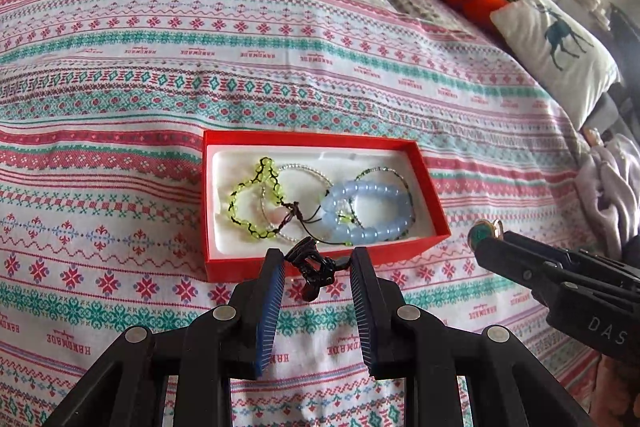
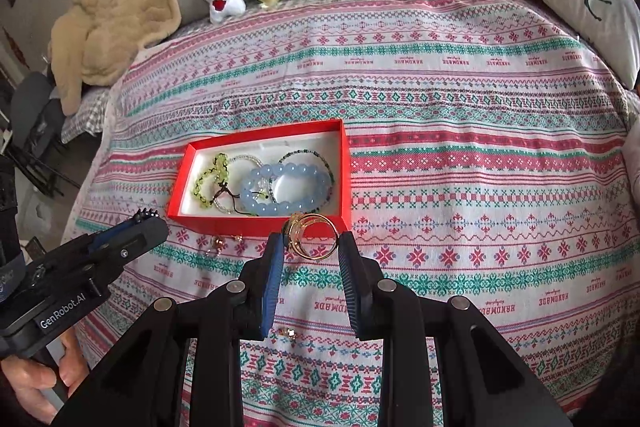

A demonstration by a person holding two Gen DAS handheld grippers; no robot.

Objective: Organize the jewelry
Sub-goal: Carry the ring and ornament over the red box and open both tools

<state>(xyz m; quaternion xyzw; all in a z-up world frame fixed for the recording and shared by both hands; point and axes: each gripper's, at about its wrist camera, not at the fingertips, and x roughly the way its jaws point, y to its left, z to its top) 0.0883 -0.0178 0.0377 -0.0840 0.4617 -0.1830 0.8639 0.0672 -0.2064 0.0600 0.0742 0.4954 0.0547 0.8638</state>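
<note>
We hold a gold ring [image 2: 314,237] in the right tool [image 2: 311,247], a black clip [image 1: 314,267] in the left tool [image 1: 318,263]; the box [image 2: 260,223] lies just ahead of both.

Soft daylight; sharp centre; fisheye-warped edges

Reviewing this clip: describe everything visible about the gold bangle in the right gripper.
The bangle is a thin gold-coloured metal hoop, seemingly double-banded, with a round ornament on its left side; the left wrist view shows that ornament as green-faced. It lies roughly level, spanning the right gripper's jaws, whose blue pads press its two sides. It hangs above the bedspread, just in front of the red box's near wall, not yet inside.
</note>
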